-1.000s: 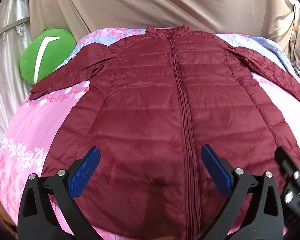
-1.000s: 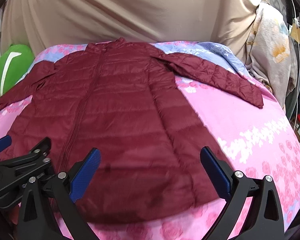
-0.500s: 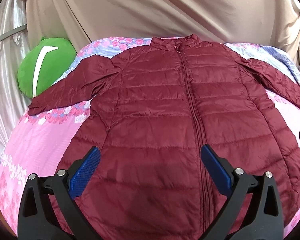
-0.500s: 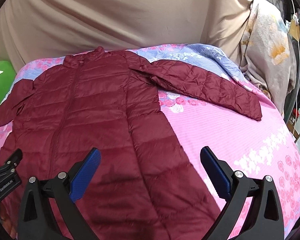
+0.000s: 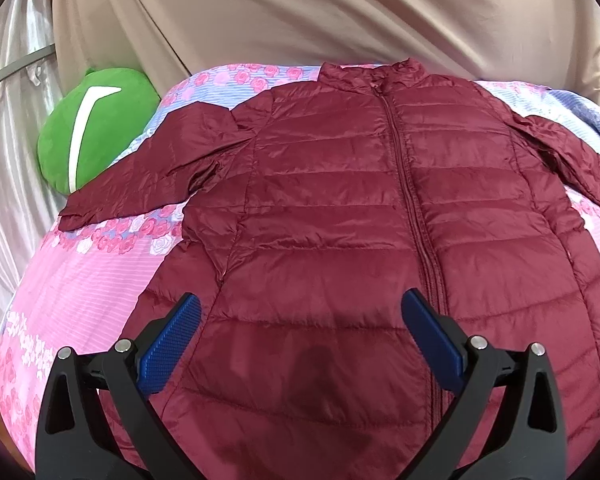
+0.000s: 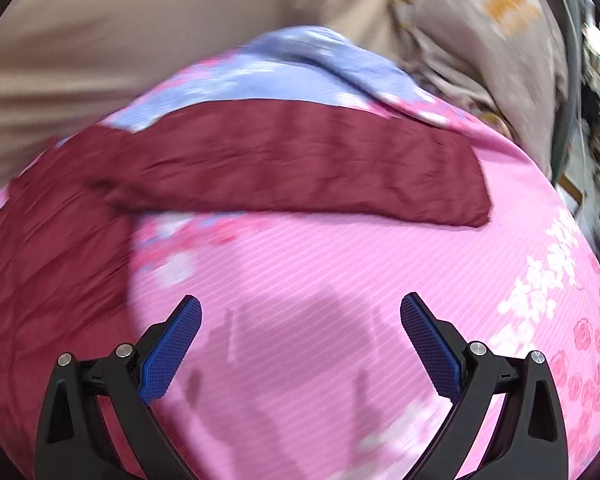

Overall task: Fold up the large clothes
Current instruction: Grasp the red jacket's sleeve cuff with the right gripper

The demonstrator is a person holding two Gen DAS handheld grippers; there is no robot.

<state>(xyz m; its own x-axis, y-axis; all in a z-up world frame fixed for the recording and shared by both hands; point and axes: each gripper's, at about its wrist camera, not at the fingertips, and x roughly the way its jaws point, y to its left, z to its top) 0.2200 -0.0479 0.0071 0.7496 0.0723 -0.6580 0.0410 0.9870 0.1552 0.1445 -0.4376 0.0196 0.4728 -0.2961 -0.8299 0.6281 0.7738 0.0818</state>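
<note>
Jacket [image 5: 364,248]: maroon, zipped, flat on bed [image 5: 80,280], sleeves spread. Left tongs [image 5: 300,316]: apart, above hem. Right tongs [image 6: 300,316]: apart, over sheet near right sleeve [image 6: 300,160]. Green cushion [image 5: 92,132]: far left.

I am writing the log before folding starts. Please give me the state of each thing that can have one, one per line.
Dark red quilted puffer jacket: flat, face up, zipped, unfolded.
Jacket's sleeve on the right side: stretched out sideways on the pink floral bedsheet.
Left gripper: jaws open, empty, over the jacket.
Right gripper: jaws open, empty, over the sheet.
Green round plush cushion: at the bed's edge.
</note>
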